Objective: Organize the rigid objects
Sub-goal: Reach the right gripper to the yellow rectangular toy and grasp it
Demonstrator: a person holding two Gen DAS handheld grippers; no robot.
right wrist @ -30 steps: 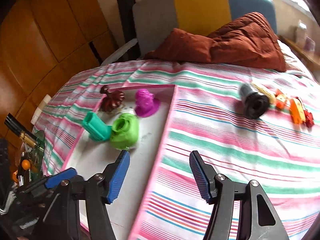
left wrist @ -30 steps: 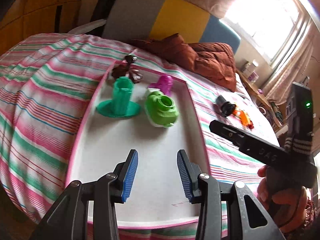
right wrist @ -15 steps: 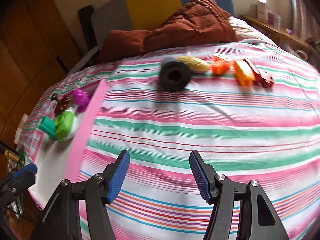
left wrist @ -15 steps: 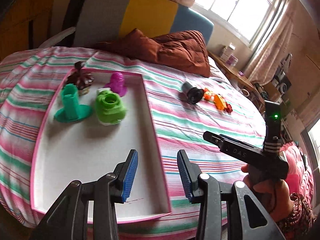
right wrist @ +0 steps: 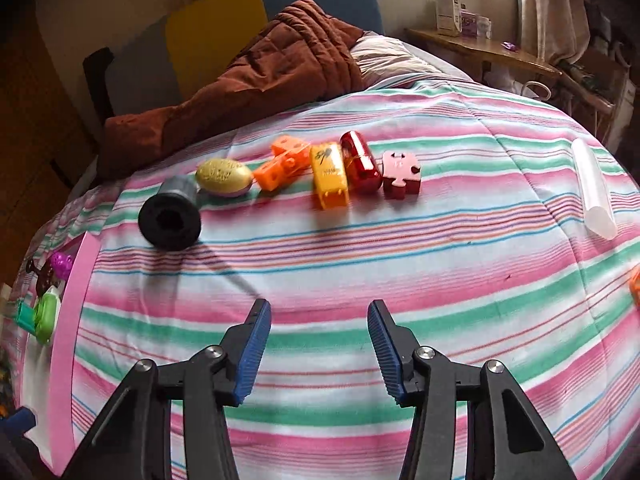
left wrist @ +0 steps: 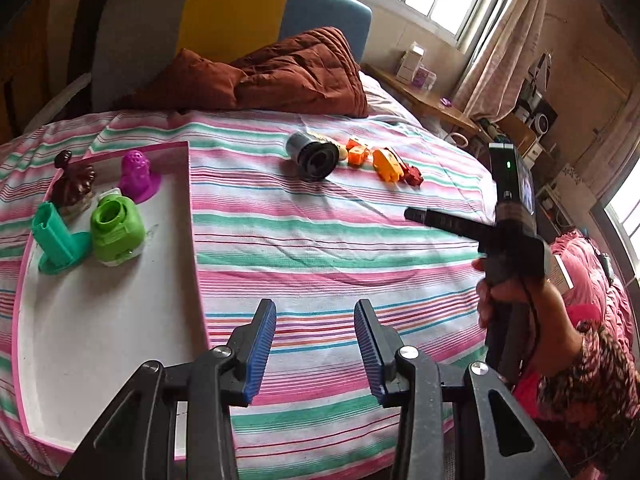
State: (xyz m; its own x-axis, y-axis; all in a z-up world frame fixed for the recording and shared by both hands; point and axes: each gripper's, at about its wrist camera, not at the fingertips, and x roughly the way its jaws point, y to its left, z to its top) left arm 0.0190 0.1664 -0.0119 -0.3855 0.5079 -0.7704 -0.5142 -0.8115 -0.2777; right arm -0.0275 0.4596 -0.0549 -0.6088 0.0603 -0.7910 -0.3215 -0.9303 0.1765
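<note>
A white tray with a pink rim [left wrist: 188, 216] lies at the left on the striped bed. It holds a teal piece [left wrist: 54, 240], a green piece [left wrist: 116, 230], a purple piece [left wrist: 138, 176] and a brown figure [left wrist: 74, 184]. Loose on the cover sit a black cylinder [right wrist: 170, 220], a gold oval [right wrist: 224, 176], an orange block [right wrist: 284, 162], a yellow block [right wrist: 330, 176], a red capsule [right wrist: 360, 162] and a dark red puzzle piece [right wrist: 402, 174]. My right gripper [right wrist: 319, 308] hovers short of them, its jaws closing on nothing. My left gripper [left wrist: 314, 308] is open and empty beside the tray's right rim.
A clear plastic tube [right wrist: 594, 192] lies at the right of the bed, with an orange bit [right wrist: 635, 286] at the frame edge. A rust-brown quilt [left wrist: 280, 76] is bunched at the headboard. A person's hand [left wrist: 512, 292] grips the right tool; a wooden shelf [right wrist: 480, 46] stands behind.
Both grippers have swung right, away from the tray and toward the loose objects, which now sit much nearer the right gripper. The right jaws have narrowed; the left jaws kept their gap.
</note>
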